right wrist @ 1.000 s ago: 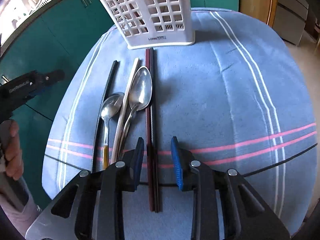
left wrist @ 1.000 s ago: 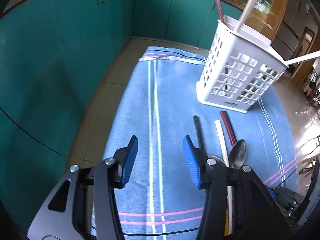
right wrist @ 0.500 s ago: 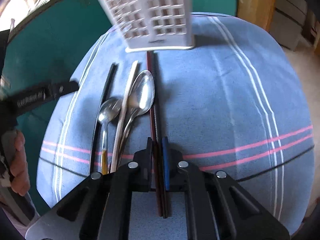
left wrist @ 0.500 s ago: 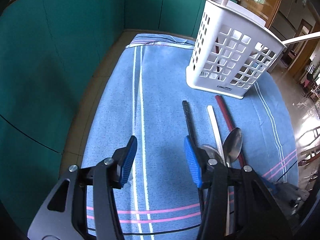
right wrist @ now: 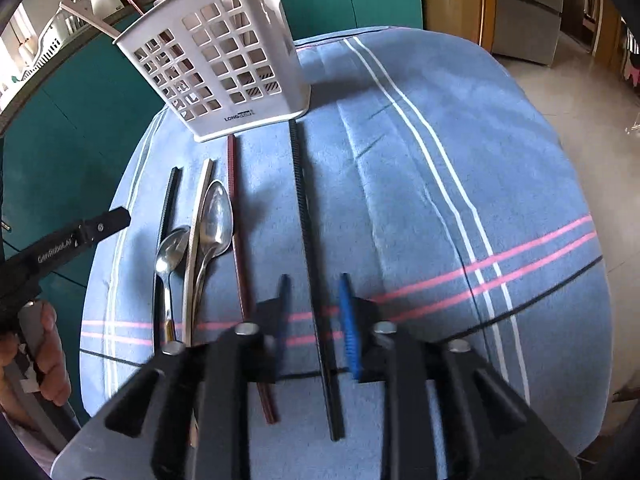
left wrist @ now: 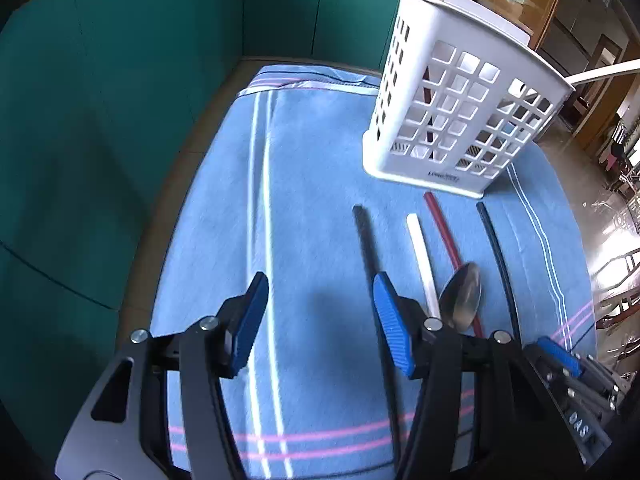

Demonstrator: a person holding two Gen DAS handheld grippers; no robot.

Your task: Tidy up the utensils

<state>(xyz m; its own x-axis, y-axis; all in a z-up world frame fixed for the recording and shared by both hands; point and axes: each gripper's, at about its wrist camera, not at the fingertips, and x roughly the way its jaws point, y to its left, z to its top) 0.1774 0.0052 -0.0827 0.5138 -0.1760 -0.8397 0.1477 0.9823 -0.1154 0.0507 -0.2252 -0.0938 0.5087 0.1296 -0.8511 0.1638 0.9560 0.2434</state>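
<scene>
Right gripper (right wrist: 314, 322), jaws parted, straddles a black ridged chopstick (right wrist: 306, 216) lying on the blue striped cloth (right wrist: 420, 184) before the white perforated plastic utensil basket (right wrist: 224, 68). Left gripper (left wrist: 318, 312) hovers wide, empty. Risk: an off-centre closure could roll the thin stick aside.

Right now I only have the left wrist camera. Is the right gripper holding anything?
Observer: No. The right gripper is open, and a black chopstick lies on the cloth between its fingers.
Operator: I can see one spoon. Is that all of them?
Observer: There are two. A smaller spoon lies on the far side of the white chopstick from the large spoon.
</scene>
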